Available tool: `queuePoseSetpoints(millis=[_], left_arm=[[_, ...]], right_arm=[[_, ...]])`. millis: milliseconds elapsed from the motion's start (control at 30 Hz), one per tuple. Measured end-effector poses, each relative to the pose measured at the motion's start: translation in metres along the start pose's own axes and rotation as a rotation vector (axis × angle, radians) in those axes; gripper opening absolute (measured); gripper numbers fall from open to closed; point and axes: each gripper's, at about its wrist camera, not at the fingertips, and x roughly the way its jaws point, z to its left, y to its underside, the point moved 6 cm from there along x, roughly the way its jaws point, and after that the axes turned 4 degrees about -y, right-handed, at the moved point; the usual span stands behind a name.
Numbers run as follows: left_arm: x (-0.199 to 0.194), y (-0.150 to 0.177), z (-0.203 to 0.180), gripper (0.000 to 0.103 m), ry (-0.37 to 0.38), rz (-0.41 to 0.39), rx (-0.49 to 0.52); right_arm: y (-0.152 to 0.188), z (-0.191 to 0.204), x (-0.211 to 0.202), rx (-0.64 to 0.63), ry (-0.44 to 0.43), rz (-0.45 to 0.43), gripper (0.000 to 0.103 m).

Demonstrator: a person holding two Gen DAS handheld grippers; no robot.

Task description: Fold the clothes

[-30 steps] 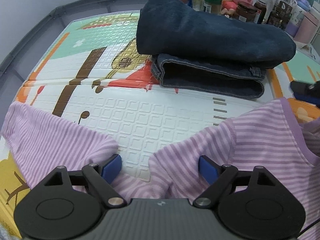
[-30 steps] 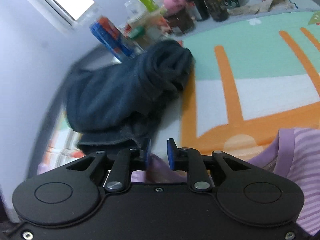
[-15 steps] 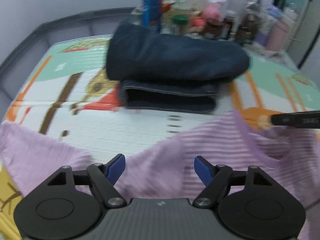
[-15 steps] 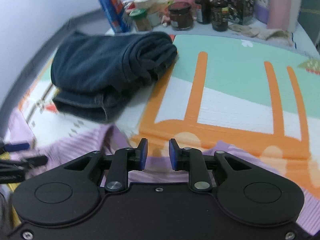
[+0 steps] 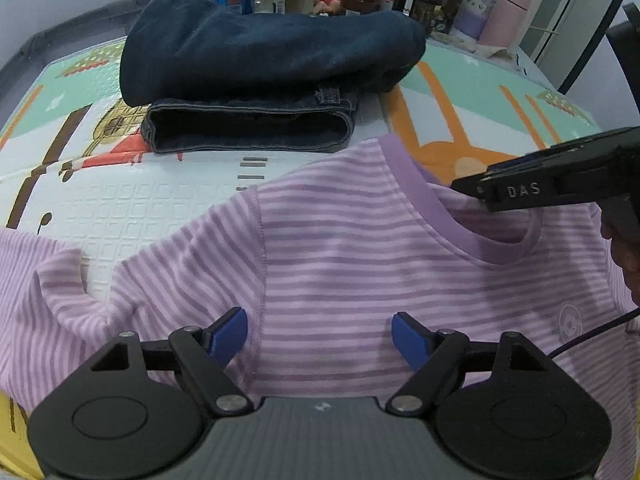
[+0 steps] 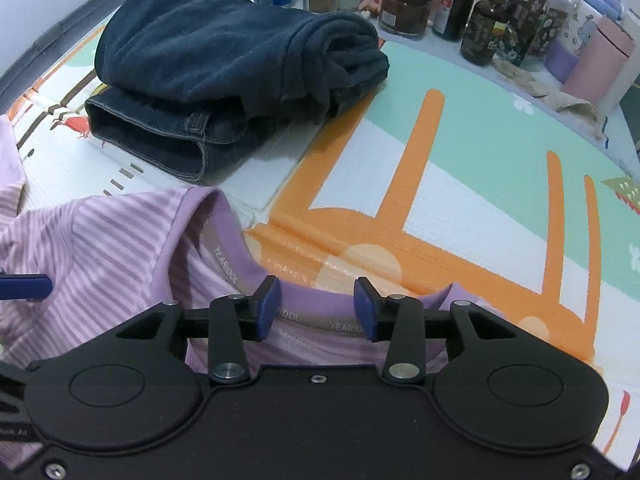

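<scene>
A purple striped shirt (image 5: 360, 248) lies spread front-up on the play mat (image 5: 132, 208). My left gripper (image 5: 320, 330) hovers over its chest beside the shoulder seam; its jaws stand wide, are opening a little and hold nothing. In the right wrist view the shirt's (image 6: 100, 240) lilac collar (image 6: 224, 248) runs between the blue pads of my right gripper (image 6: 316, 308). Those jaws are opening and the pads stand off the fabric. The right gripper (image 5: 468, 188) also shows over the neckline in the left wrist view.
Folded dark jeans (image 5: 260, 52) (image 6: 224, 60) sit on the mat just beyond the shirt. Behind them stand jars, bottles and a can (image 6: 480, 20), with pink and purple cups (image 6: 600, 60) at the far right. A grey raised rim (image 5: 60, 36) borders the mat.
The right gripper's jaws went from nearly shut to apart around the collar, and its view rolled level. The left gripper slid right, from the sleeve gap to over the chest.
</scene>
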Motion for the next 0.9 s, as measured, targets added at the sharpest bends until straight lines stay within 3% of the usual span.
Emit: queuePoseSetpoints(millis=[200,433,900], left_arm=[[0.002,0.002,-0.004,0.085,-0.01,-0.001,0.007],[0.004,0.004,-0.009,0.09,-0.018,-0.008,0.032],[0.007,0.003,-0.006,0.094,-0.02,-0.006,0.024]], right_arm=[[0.002,0.001,0.002,0.011,0.001,-0.008,0.036],[0.003,0.008,0.001,-0.009,0.008,-0.014,0.004],[-0.008,-0.028,0.011,0.163,0.006,-0.075,0.002]])
